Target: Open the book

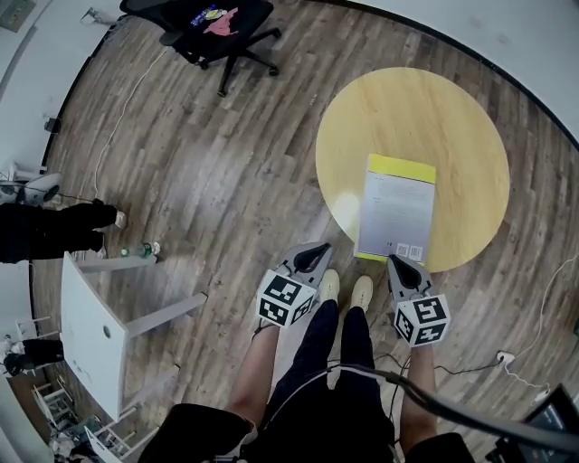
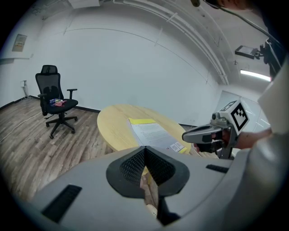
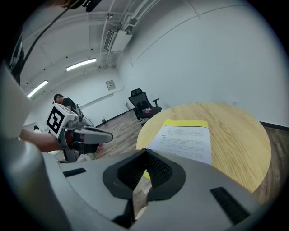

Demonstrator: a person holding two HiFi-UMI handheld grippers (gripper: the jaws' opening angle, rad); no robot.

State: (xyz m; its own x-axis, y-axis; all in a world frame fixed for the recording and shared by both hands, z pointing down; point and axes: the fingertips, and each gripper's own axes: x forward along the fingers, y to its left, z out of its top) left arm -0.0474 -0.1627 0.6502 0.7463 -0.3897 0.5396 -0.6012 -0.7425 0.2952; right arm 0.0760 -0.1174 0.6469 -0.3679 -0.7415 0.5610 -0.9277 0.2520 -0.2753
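Note:
A closed book point(image 1: 396, 206) with a white cover and a yellow strip along its far edge lies flat on the round yellow wooden table point(image 1: 452, 118), close to the near rim. Both grippers hang short of the table edge, apart from the book. My left gripper point(image 1: 321, 249) is off the book's near-left corner with its jaws shut and empty. My right gripper point(image 1: 395, 262) sits just below the book's near edge, also shut on nothing. The left gripper view shows the book point(image 2: 153, 131) beyond the shut jaws point(image 2: 144, 148). The right gripper view shows it point(image 3: 185, 137) past its shut jaws point(image 3: 145, 151).
A black office chair point(image 1: 222, 27) stands at the far side on the wood floor. A white table point(image 1: 90, 335) is at the left, with a person in black point(image 1: 54, 226) and a bottle point(image 1: 145, 249) near it. My feet point(image 1: 348, 289) stand by the round table's near rim.

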